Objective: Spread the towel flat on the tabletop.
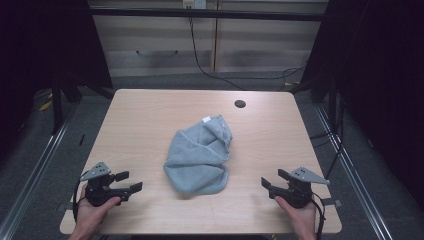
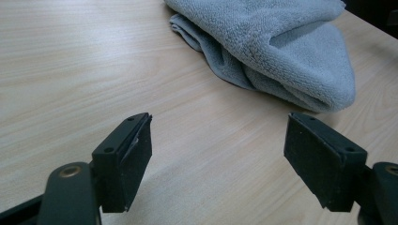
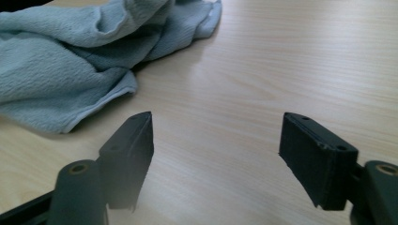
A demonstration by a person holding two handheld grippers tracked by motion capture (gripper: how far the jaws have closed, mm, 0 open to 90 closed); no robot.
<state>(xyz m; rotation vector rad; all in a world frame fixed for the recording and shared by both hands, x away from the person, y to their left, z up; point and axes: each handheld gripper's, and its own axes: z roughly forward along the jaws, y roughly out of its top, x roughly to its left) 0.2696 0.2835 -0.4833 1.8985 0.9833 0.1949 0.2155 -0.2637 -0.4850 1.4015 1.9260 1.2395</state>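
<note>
From the high view, we see the grey towel [image 1: 200, 156] lying in a crumpled heap in the middle of the table [image 1: 140, 115]. Our left gripper [image 1: 131, 182] sits at one side of it and our right gripper [image 1: 268, 183] at the other, both near the table's close edge. The towel lies between the two tools, ahead of their tips, and touches neither one. A small white tag [image 1: 206, 119] sticks out at the towel's far end. Both tools are wide open and hold nothing.

In the left gripper view, the two black jaws stand far apart with only bare wood between them. The towel [image 2: 281, 51] is in front of this tool and a bit off to one side, close but not touching. We see a thick rounded fold nearest the jaws. We think a loose edge would be better to grab than this fat fold, so we should slide low along the wood and look for one.

In the right gripper view, the jaws are again spread wide and empty. The towel [image 3: 61, 70] lies ahead and off to one side, near the tip. Here a thin hemmed edge lies flat on the wood. We think this is a good spot to pinch, as long as we take just one layer.
</note>
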